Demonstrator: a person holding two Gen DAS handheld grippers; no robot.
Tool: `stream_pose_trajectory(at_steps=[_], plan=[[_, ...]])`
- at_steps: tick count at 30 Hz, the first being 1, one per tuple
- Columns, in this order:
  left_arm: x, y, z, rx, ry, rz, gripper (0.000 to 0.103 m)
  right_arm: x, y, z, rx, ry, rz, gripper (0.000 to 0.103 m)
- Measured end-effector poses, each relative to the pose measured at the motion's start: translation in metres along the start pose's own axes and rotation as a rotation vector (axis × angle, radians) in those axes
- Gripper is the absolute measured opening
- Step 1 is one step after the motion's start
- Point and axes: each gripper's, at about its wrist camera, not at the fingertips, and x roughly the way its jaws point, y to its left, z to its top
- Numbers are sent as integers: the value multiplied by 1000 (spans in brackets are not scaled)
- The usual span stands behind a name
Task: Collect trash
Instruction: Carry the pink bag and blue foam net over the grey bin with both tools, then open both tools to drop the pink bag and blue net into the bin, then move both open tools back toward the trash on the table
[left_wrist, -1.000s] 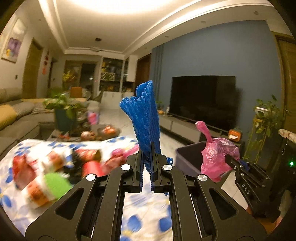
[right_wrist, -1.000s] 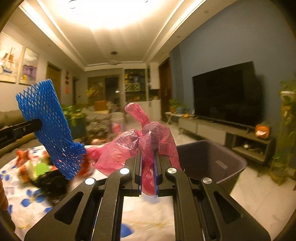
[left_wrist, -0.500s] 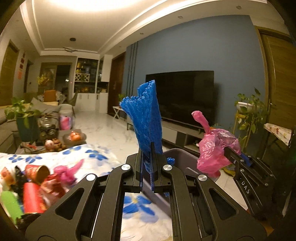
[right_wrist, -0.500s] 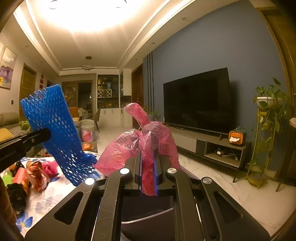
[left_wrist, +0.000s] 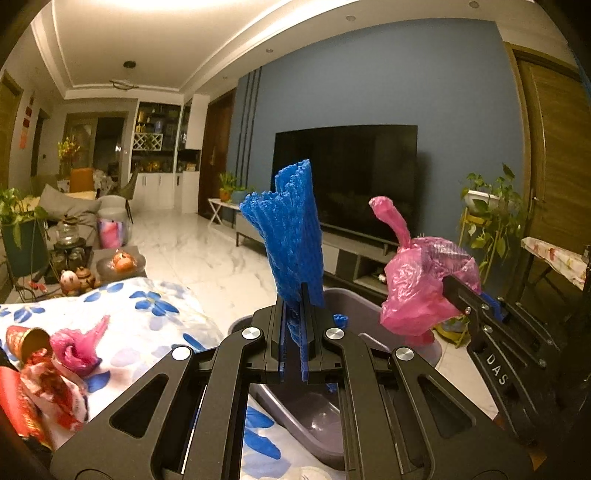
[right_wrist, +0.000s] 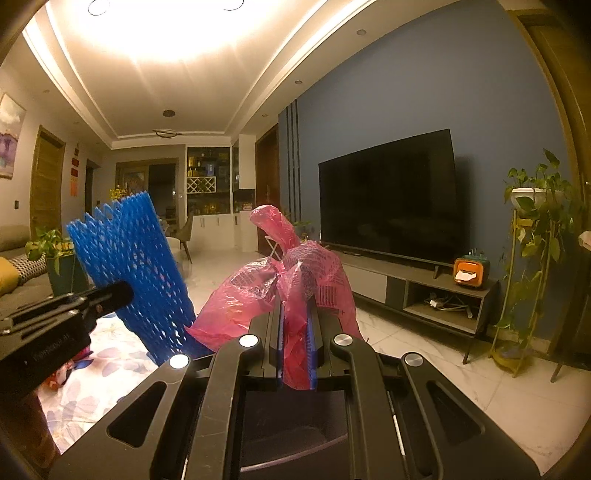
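My left gripper (left_wrist: 294, 295) is shut on a blue foam net sleeve (left_wrist: 288, 236) that stands upright above the fingers; the blue foam net (right_wrist: 133, 273) also shows at the left of the right wrist view. My right gripper (right_wrist: 295, 314) is shut on a crumpled pink plastic bag (right_wrist: 291, 280), and that pink bag (left_wrist: 421, 288) appears at the right of the left wrist view. Both grippers hover over a grey bin (left_wrist: 347, 306), whose dark inside (right_wrist: 291, 424) lies right under the right gripper.
A table with a blue-flower cloth (left_wrist: 147, 321) lies to the left, holding a pink wrapper (left_wrist: 79, 343), a red cup (left_wrist: 27, 339) and red wrappers (left_wrist: 48, 391). A TV (right_wrist: 388, 195) on a low stand (right_wrist: 428, 295), potted plants (right_wrist: 532, 229) and marble floor (right_wrist: 480, 387) lie beyond.
Both grippers swung right, away from the table's trash pile, and now sit over the grey bin. Each still holds its piece of trash.
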Motion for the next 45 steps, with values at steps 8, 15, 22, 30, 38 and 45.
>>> stream_pose_trajectory(at_steps=[8, 15, 22, 30, 38, 45], plan=[[20, -4, -6, 4, 37, -25, 6, 8, 5, 1, 14, 14, 11, 11], [33, 3, -13, -8, 89, -56, 7, 16, 6, 1, 18, 6, 20, 30], [32, 16, -20, -60, 82, -43, 60, 15, 2, -1, 45, 23, 15, 44], [-5, 24, -20, -46, 14, 66, 90, -6, 6, -6, 41, 19, 4, 68], [-63, 47, -32, -70, -2, 208, 97, -36, 23, -11, -5, 22, -9, 87], [-118, 77, -42, -102, -8, 328, 97, -62, 39, -11, 12, 23, 35, 89]])
